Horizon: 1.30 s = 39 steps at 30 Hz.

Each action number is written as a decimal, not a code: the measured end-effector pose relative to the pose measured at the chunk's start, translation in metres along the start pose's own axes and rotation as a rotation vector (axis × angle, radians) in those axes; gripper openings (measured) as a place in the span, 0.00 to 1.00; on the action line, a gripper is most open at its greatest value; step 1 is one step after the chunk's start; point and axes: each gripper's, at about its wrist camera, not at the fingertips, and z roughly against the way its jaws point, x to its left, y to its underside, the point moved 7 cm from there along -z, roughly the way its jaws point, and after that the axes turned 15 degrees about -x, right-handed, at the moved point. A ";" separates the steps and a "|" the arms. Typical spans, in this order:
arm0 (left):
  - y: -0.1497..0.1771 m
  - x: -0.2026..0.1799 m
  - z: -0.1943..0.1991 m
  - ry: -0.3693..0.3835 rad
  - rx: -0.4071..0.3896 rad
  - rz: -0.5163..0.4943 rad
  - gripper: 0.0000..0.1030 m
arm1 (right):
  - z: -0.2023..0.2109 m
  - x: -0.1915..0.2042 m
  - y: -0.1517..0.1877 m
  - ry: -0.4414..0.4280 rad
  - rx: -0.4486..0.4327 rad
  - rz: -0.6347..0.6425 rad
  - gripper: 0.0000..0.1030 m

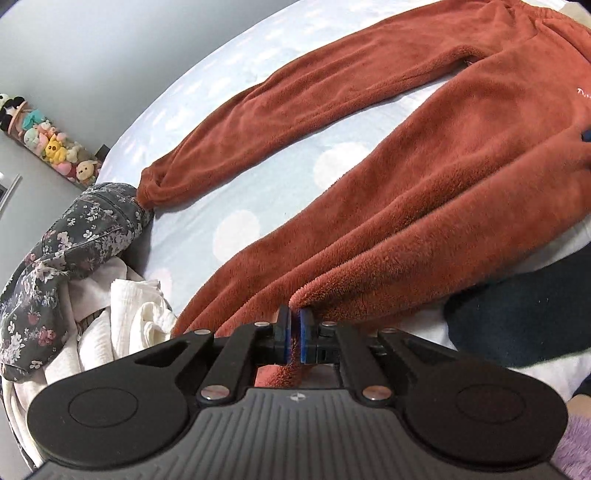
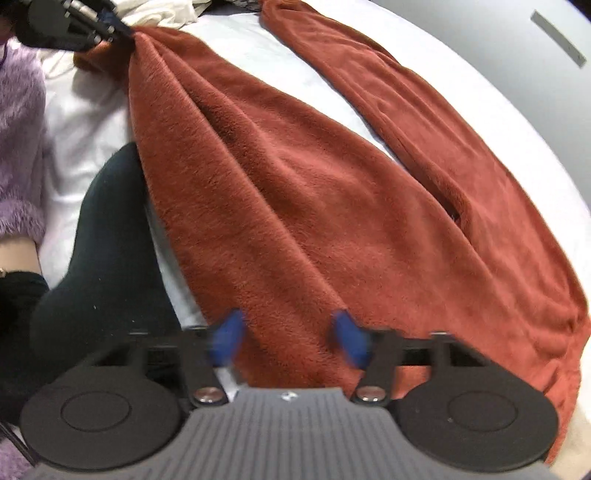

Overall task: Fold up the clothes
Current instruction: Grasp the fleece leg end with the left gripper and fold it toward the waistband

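Rust-red fleece trousers (image 1: pixel 424 177) lie spread on the pale blue dotted bedsheet (image 1: pixel 236 229), legs pointing left in the left wrist view. My left gripper (image 1: pixel 294 325) is shut on the edge of the near leg, which bunches into folds at the pads. The right wrist view shows that same pinch at the top left, where the left gripper (image 2: pixel 122 31) draws the trousers (image 2: pixel 295 184) taut. My right gripper (image 2: pixel 288 336) stands open, its blurred blue fingers (image 2: pixel 227 339) straddling the fleece near the waist end. One blue tip of it shows at the right edge (image 1: pixel 586 134).
A grey floral garment (image 1: pixel 74 243) and white clothes (image 1: pixel 136 314) are heaped at the left, touching the far leg's cuff. A person's dark-clad leg (image 2: pixel 103 240) rests on the bed beside the trousers, with a lilac fuzzy sleeve (image 2: pixel 18 140). Plush toys (image 1: pixel 48 144) line a far shelf.
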 end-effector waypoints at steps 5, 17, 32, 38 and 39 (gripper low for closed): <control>0.006 -0.006 0.009 0.080 0.003 -0.022 0.02 | 0.020 -0.012 -0.003 -0.043 -0.010 -0.011 0.06; 0.041 -0.002 0.028 0.333 0.067 -0.177 0.16 | 0.034 -0.007 0.020 -0.178 0.090 -0.043 0.13; 0.075 0.068 0.029 0.353 0.073 -0.408 0.47 | 0.073 -0.042 0.046 -0.067 -0.030 -0.331 0.40; 0.087 0.050 0.014 0.450 0.086 -0.511 0.47 | 0.089 -0.055 0.050 0.010 -0.080 -0.412 0.44; 0.086 0.048 0.010 0.468 0.098 -0.517 0.47 | 0.092 -0.059 0.051 0.029 -0.090 -0.426 0.44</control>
